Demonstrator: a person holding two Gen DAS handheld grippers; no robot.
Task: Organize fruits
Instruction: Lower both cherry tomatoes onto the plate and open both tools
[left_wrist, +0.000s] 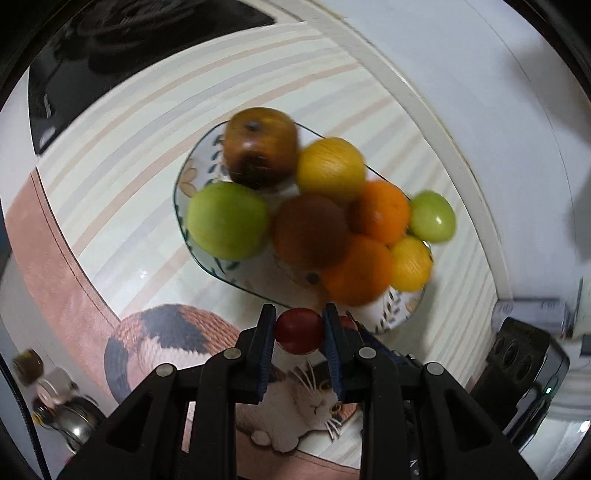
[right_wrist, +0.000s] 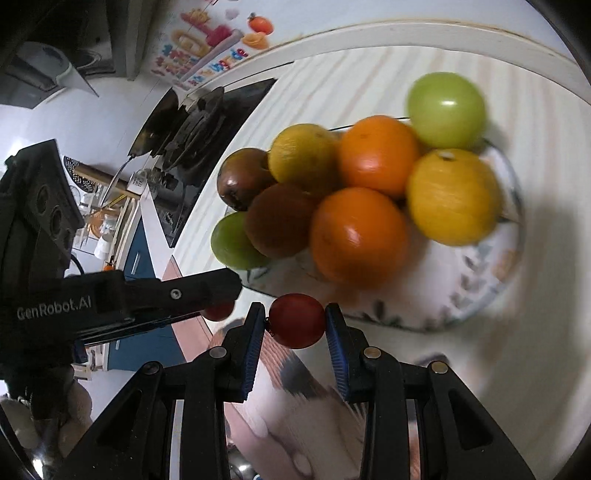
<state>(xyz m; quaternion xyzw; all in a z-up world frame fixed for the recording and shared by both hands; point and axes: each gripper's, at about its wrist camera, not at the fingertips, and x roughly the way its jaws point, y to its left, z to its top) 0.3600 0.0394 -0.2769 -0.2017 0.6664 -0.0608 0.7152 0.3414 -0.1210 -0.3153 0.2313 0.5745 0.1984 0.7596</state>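
A patterned plate (left_wrist: 399, 310) (right_wrist: 491, 277) on the striped counter holds several fruits: green apples (left_wrist: 227, 220) (right_wrist: 446, 109), oranges (left_wrist: 356, 271) (right_wrist: 358, 234), yellow fruits (left_wrist: 330, 168) (right_wrist: 452, 195) and brown fruits (left_wrist: 260, 146) (right_wrist: 279, 221). My left gripper (left_wrist: 300, 330) is shut on a small red fruit (left_wrist: 299, 331), just short of the plate's near rim. My right gripper (right_wrist: 296, 325) is shut on another small red fruit (right_wrist: 297, 320), also just short of the rim. The left gripper's arm (right_wrist: 147, 295) shows beside it with its red fruit (right_wrist: 218, 311).
A cat-print mat (left_wrist: 173, 332) lies on the counter under the grippers. A black stove (right_wrist: 199, 125) sits beyond the plate to the left. The counter's raised white edge (left_wrist: 424, 110) runs behind the plate. Kitchen utensils (left_wrist: 70, 421) sit low at the left.
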